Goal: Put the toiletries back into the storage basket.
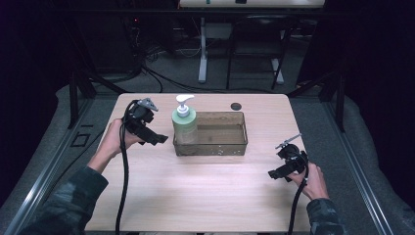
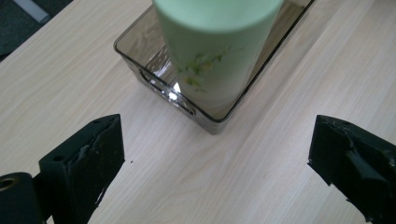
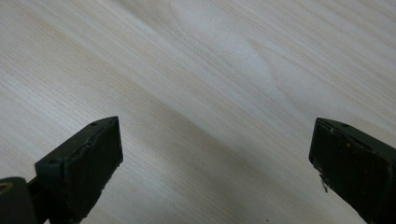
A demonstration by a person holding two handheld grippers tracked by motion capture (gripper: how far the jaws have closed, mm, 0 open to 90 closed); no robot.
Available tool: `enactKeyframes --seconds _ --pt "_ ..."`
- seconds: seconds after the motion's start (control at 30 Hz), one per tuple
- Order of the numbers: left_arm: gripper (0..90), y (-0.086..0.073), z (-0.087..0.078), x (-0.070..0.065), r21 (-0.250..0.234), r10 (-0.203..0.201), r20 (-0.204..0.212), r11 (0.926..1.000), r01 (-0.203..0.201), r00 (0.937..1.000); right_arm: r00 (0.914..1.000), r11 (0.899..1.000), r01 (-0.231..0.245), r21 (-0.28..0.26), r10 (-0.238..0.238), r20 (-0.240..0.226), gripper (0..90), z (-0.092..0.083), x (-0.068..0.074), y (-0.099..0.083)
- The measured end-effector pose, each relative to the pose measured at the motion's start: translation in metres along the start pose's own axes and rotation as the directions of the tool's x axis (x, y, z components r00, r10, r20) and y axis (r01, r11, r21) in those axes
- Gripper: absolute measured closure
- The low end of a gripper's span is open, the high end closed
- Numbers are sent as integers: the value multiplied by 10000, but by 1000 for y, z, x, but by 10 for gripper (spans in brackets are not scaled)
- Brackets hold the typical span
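Note:
A pale green pump bottle (image 1: 184, 125) with a white pump head stands upright in the left end of a clear smoky plastic bin (image 1: 230, 147) on the wooden table (image 1: 195, 196). My left gripper (image 1: 159, 139) hovers just left of the bottle, open, nothing between its jaws. In the left gripper view the bottle (image 2: 215, 51) and the bin (image 2: 140, 65) lie ahead of the wide-apart jaws of the left gripper (image 2: 217, 154). My right gripper (image 1: 275, 174) rests near the table's right edge, open, and in the right gripper view the right gripper (image 3: 217, 154) has bare wood between its jaws.
A small dark round disc (image 1: 236, 106) lies on the table behind the bin. Beyond the table stand metal legs (image 1: 202, 49) of another table and floor cables. Black frame rails (image 1: 362, 181) run along both sides.

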State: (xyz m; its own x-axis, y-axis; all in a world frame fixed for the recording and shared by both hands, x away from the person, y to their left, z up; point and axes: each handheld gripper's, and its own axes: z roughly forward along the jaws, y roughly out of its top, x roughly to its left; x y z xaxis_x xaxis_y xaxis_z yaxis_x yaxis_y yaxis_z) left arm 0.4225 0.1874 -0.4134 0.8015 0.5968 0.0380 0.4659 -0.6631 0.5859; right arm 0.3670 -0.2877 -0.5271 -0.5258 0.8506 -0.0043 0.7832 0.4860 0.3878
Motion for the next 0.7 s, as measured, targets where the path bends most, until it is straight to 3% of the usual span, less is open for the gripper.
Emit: enactKeyframes --seconds 0.27,0.47,0.7 --pt "16 -22 12 -5 206 -141 19 9997 140 9999 10000 10000 5 9 -5 11 23 0 0 0" --pt "12 -41 26 -4 156 -618 190 9980 615 9979 10000 10000 2 41 -2 21 24 -1 0 0" --pt "10 -47 30 -5 267 -664 178 9975 659 9976 10000 10000 64 38 -64 50 24 0 0 1"
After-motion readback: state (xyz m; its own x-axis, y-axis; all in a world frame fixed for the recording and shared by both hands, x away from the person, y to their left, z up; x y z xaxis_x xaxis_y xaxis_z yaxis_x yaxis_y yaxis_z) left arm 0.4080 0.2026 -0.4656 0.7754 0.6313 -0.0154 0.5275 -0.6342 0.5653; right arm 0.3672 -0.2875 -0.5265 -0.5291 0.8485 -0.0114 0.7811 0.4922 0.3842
